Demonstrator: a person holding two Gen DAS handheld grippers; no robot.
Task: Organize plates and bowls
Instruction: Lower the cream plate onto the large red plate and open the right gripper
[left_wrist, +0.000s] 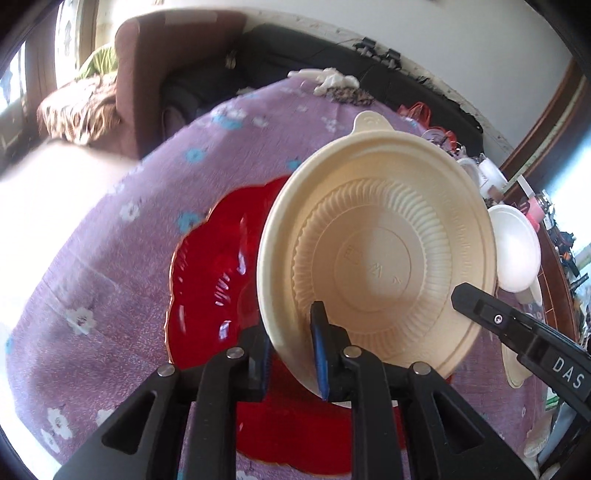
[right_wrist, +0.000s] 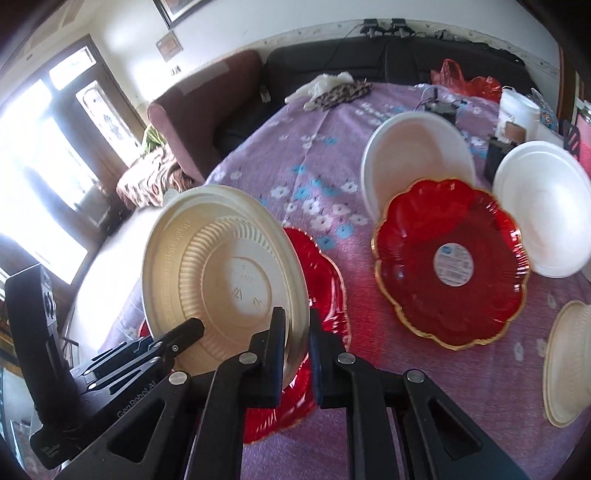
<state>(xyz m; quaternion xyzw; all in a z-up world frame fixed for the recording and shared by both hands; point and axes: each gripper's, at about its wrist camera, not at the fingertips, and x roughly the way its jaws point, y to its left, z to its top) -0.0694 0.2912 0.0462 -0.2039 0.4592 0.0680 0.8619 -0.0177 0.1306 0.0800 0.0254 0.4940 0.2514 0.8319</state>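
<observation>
A cream bowl (left_wrist: 376, 254) of thin moulded plastic is held tilted in the air above the worktop (left_wrist: 110, 258), its hollow turned toward both cameras. A ring of fine ribs fans out round its flat base, faint raised lettering sits in the middle of that base, and a small rounded tab sticks out from the rim at the far edge.

The left tool (left_wrist: 293, 354) has its narrow jaws pinched on the near rim, one blue-padded finger inside the bowl and the other behind the wall. The right tool (right_wrist: 297, 354) grips the opposite side of the rim in the same way, one finger inside, one outside, jaws close together.

Directly under the bowl lies a red scalloped plate (left_wrist: 210, 269) of glossy translucent material with a thin gold edge. A second red plate (right_wrist: 450, 266), the same shape, lies flat further right with a round white sticker at its centre. Behind it a white foam bowl (right_wrist: 417, 155) leans on its side, and another white foam bowl (right_wrist: 543, 210) sits just right of that plate. A ribbed cream bowl (right_wrist: 569, 362) rests at the right edge.

The worktop is covered by a lilac cloth printed with white and blue flowers.
</observation>
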